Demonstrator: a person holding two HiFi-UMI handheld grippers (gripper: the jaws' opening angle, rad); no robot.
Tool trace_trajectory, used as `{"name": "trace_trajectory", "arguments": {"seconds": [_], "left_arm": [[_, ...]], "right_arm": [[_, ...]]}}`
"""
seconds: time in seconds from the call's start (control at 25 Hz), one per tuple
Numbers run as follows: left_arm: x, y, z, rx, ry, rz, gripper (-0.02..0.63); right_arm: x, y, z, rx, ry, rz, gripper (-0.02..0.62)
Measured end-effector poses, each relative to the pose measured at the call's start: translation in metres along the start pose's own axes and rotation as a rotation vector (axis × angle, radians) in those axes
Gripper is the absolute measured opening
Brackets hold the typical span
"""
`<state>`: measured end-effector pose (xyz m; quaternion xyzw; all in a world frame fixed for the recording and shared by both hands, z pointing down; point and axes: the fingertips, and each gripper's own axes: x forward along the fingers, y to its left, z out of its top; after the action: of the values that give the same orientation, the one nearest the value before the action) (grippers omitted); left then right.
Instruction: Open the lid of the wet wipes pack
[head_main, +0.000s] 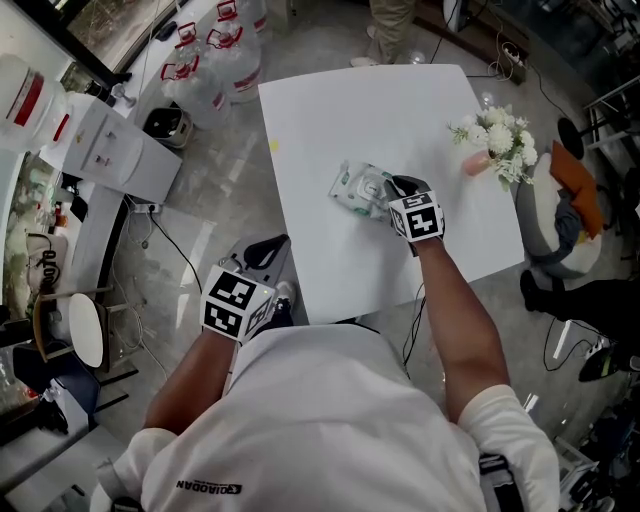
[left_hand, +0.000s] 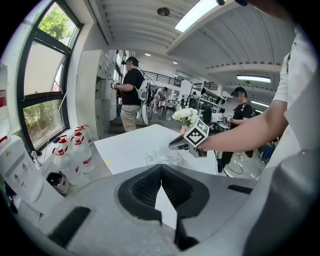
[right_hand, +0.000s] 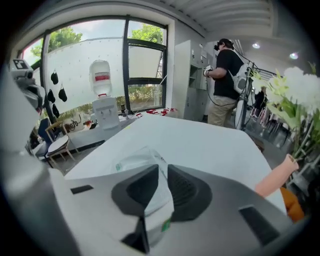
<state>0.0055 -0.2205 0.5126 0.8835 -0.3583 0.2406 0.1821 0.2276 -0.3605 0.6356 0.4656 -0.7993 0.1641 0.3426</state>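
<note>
The wet wipes pack (head_main: 355, 188), a soft pale-green and white pouch, lies near the middle of the white table (head_main: 400, 110). My right gripper (head_main: 385, 188) reaches it from the right. In the right gripper view the pack (right_hand: 137, 160) runs between the two dark pads and my right gripper (right_hand: 162, 175) is shut on its near end. My left gripper (head_main: 268, 248) hangs off the table's near-left edge, away from the pack. Its pads meet at the tips, so the left gripper (left_hand: 161, 172) is shut with nothing in it. From there the pack (left_hand: 162, 157) and the right gripper (left_hand: 175, 145) show ahead.
A bunch of white flowers (head_main: 500, 135) lies at the table's right edge. Water bottles (head_main: 215, 60) and a white dispenser (head_main: 110, 150) stand on the floor to the left, and a chair (head_main: 75, 330) stands further left. A person (head_main: 390, 25) stands beyond the far edge.
</note>
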Motion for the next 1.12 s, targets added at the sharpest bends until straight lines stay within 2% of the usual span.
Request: {"name": "trace_trajectory", "arguments": {"seconds": [0.16, 0.32, 0.52, 0.8, 1.12], "left_arm": [[0.003, 0.001, -0.002, -0.008, 0.007, 0.004, 0.009], [0.007, 0.002, -0.005, -0.021, 0.018, 0.008, 0.008], [0.010, 0.005, -0.011, -0.039, 0.038, 0.016, 0.009], [0.011, 0.011, -0.018, -0.062, 0.055, 0.033, 0.009], [0.007, 0.015, -0.024, -0.071, 0.062, 0.041, 0.008]], "right_arm": [[0.012, -0.018, 0.007, -0.099, 0.032, -0.037, 0.055], [0.026, -0.029, 0.011, -0.146, 0.070, -0.034, 0.054], [0.050, -0.042, 0.003, -0.085, 0.126, -0.015, 0.066], [0.070, -0.045, -0.018, -0.070, 0.212, 0.002, 0.067], [0.073, -0.043, -0.023, -0.066, 0.214, 0.009, 0.055]]}}
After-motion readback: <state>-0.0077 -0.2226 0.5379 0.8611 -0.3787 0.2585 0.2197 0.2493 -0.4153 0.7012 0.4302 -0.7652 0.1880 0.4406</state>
